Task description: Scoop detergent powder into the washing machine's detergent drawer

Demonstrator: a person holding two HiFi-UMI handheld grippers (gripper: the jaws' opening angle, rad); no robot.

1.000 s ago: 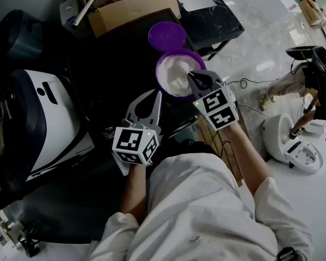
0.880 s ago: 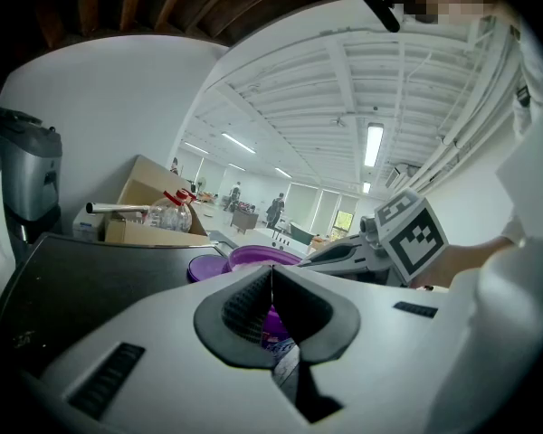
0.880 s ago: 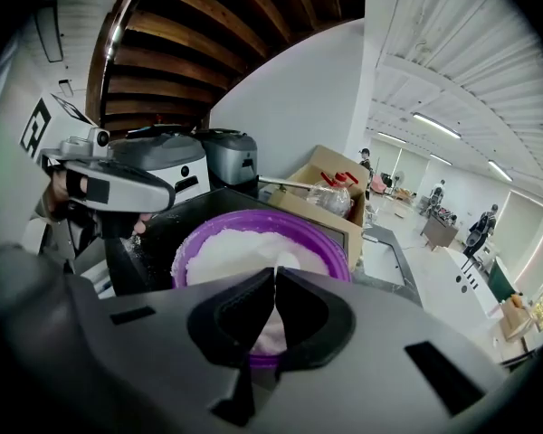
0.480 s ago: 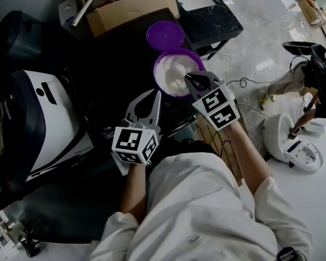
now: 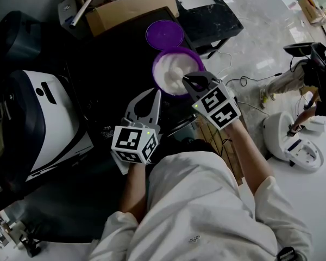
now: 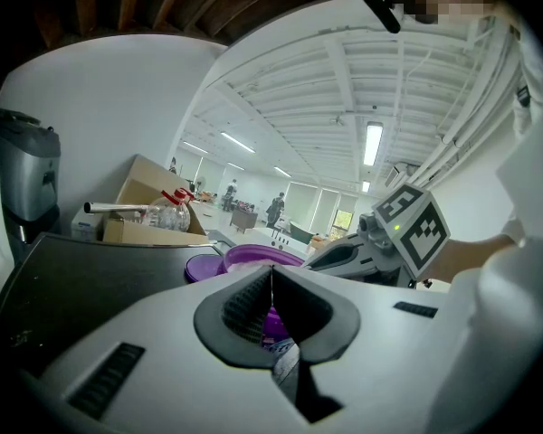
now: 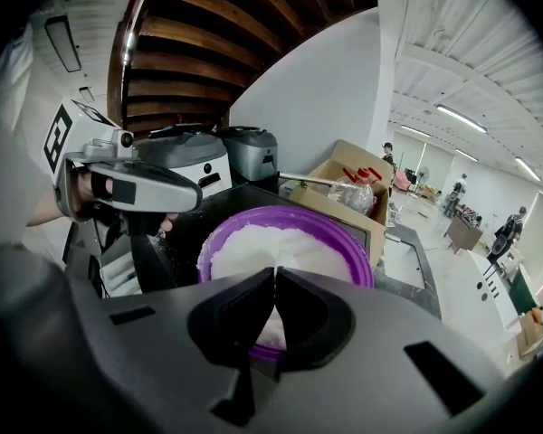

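Right gripper (image 5: 187,80), fingers closed, reaches into the tub (image 5: 176,49) in the upper middle of the frame, where the powder (image 5: 170,78) lies, probably for scooping. Left gripper (image 5: 155,95), fingers closed on nothing, hangs at the tub's lower left, out of the way.

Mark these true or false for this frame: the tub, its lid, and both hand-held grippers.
1. The purple tub holds white powder. True.
2. The purple lid sits closed on the tub. False: it lies off the tub, beside it on the dark surface.
3. The left hand-held gripper has its jaws wide apart. False: its jaws are together.
4. The right hand-held gripper is the one at the tub. True: its tips reach the tub's near edge, while the left one is further back.
5. The cardboard box stands between the tub and the person. False: it stands beyond the lid.
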